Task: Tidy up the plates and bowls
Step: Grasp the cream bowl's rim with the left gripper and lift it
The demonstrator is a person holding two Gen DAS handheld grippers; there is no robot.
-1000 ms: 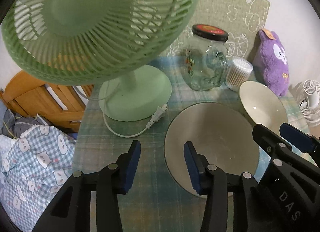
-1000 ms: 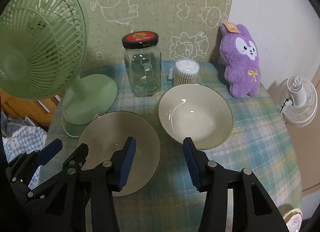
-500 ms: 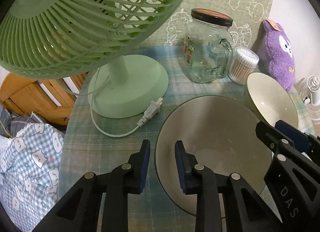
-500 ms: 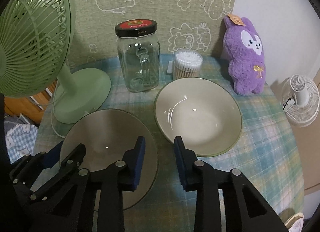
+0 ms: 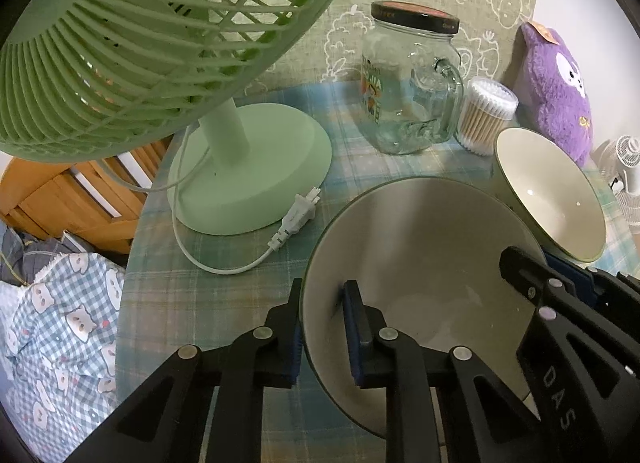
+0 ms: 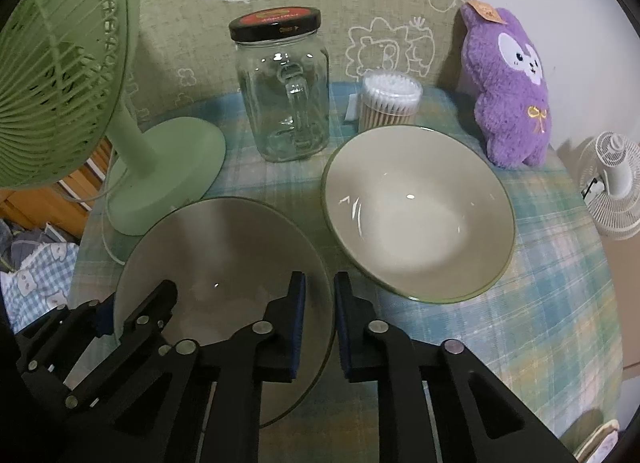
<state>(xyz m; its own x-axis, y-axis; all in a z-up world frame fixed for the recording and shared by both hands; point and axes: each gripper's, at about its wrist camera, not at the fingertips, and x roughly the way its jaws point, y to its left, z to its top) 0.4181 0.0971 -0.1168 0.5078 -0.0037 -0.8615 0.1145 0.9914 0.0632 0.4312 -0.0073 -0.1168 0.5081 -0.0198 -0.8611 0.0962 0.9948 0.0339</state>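
Both grippers tilt steeply down toward the checked blue-green tablecloth, side by side. The left gripper is clamped on the left rim of the near shallow cream bowl w/ a green edge: one blue pad outside the rim, the other inside. The right gripper is clamped on the same bowl's right rim, left pad over the bowl's inside, right pad just outside the edge. So the near bowl sits right under the tools, gripped from both sides.

Vs a sec ago: both sets of jaws stood wide apart above the bowl w/ nothing touched; they have just been closing and now pinch the rim. Both tools sit lower and closer to the bowl.

Second cream bowl w/ green rim lies just ahead-right of the right gripper, apart from it. Farther ahead: clear glass jar w/ black lid, a tub of cotton swabs, a purple plush bunny. Pale green desk fan stands ahead-left of the left gripper, its white plug lying near the bowl.
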